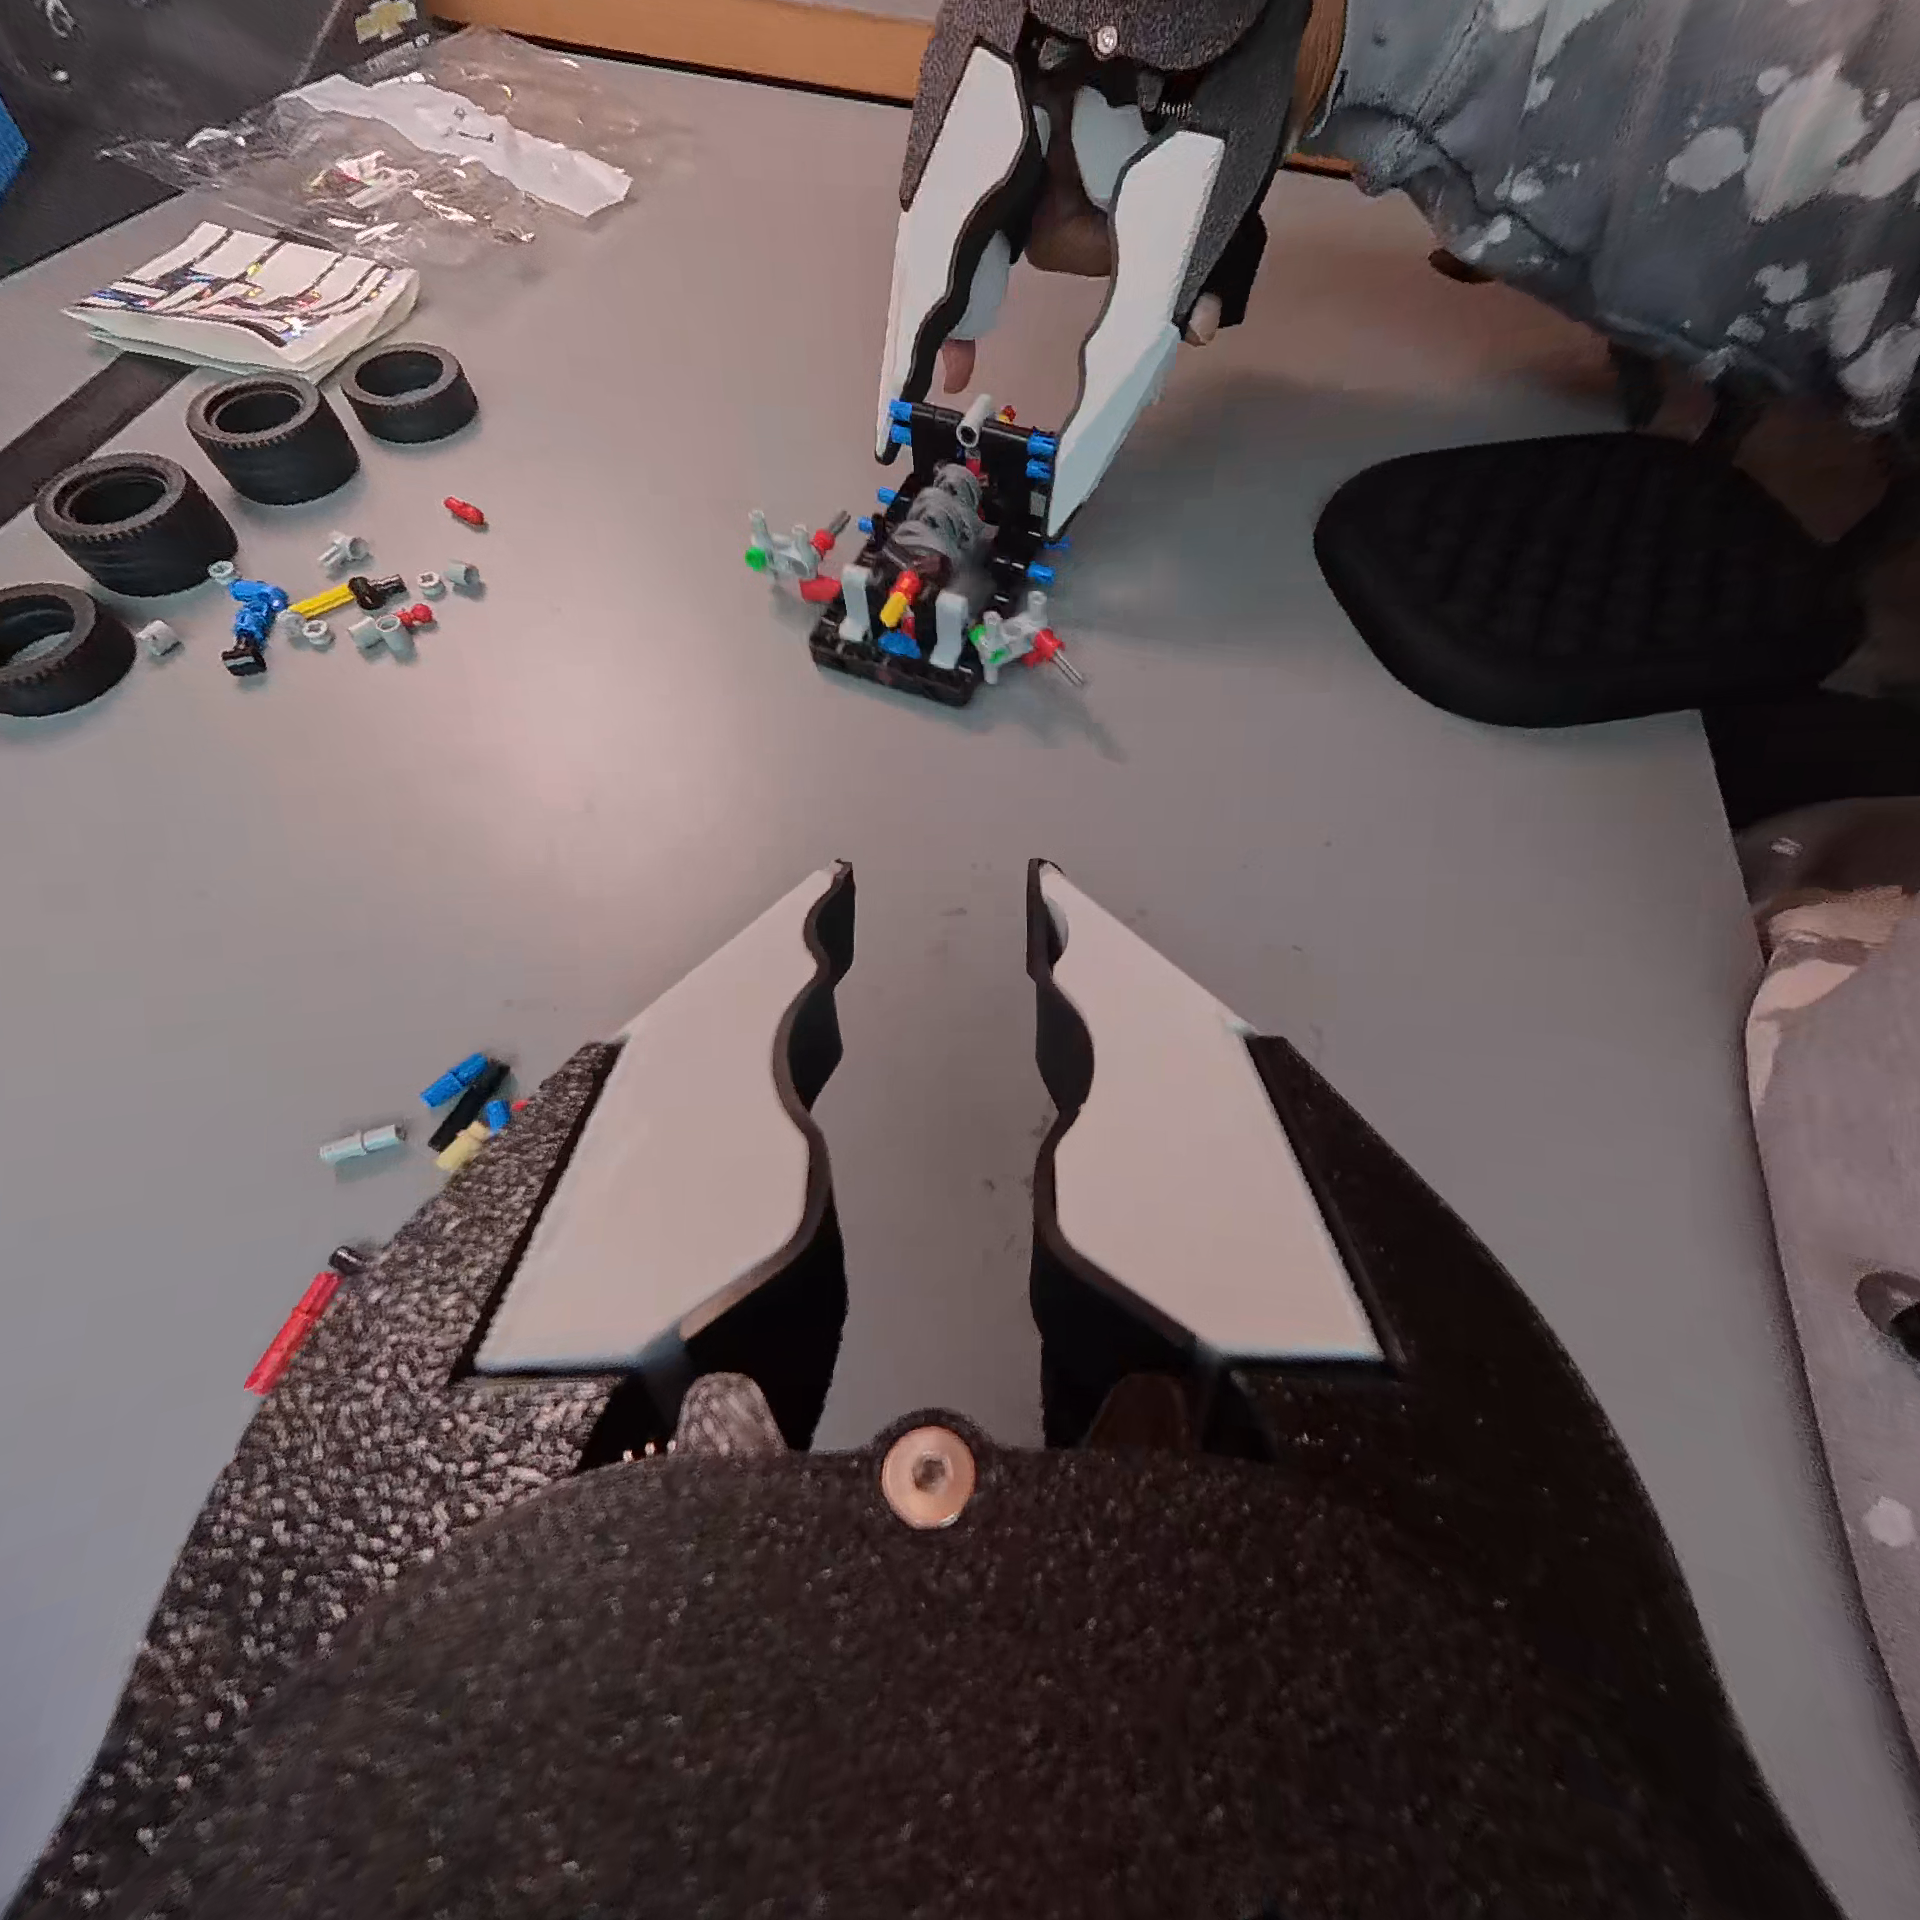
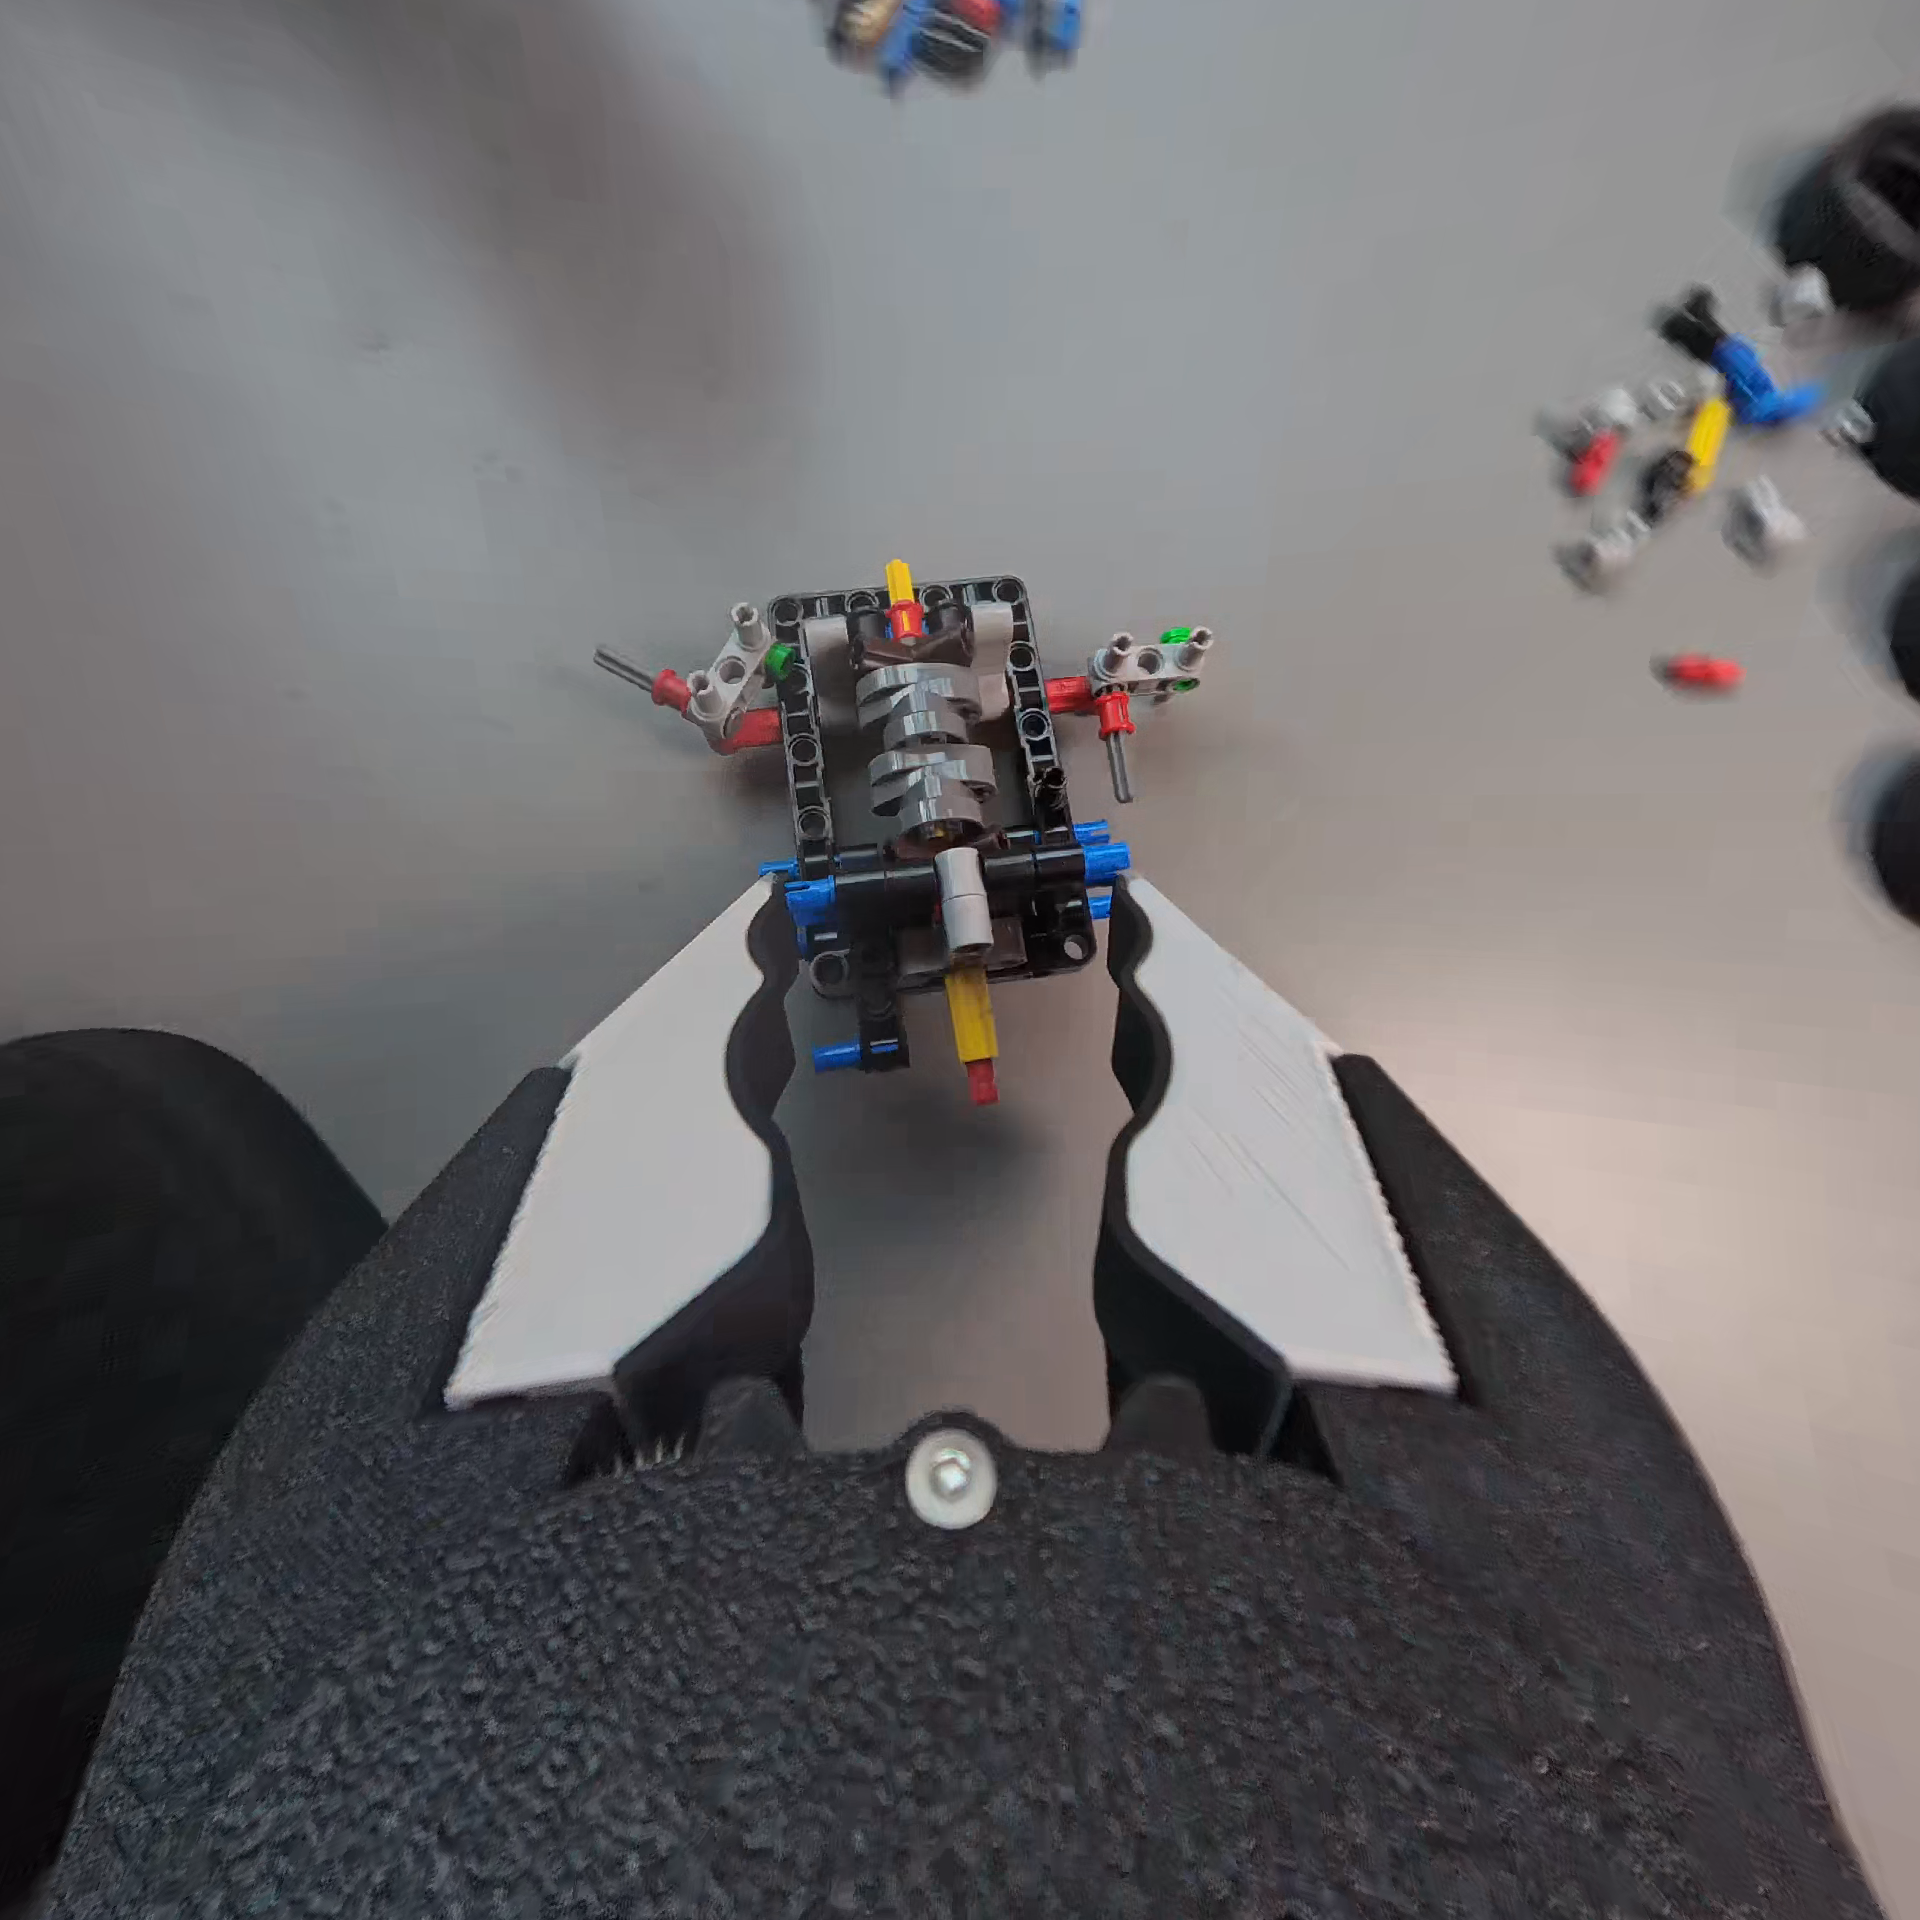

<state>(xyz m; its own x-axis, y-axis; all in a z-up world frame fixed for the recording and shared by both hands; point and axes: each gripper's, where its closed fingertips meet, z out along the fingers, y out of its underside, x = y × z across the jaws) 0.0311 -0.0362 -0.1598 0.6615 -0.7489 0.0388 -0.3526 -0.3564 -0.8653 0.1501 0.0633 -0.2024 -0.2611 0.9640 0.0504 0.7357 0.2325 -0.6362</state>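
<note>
Brick model (image 2: 925, 769) on table (image 2: 364, 416) between right gripper (image 2: 940, 894) tips — loose parts (image 2: 1683, 447) right, chair (image 2: 135, 1195) left-behind.

No legible writing; printed sticker sheet (image 1: 249, 296) on the table unreadable.

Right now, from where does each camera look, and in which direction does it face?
Left wrist view: sits on the left claw, open above bare grey table, facing the brick model, the right claw and four black tyres.
Right wrist view: sits on the right claw, looking down at the model between its fingertips.
Shared: model, table, loose pieces.
</note>
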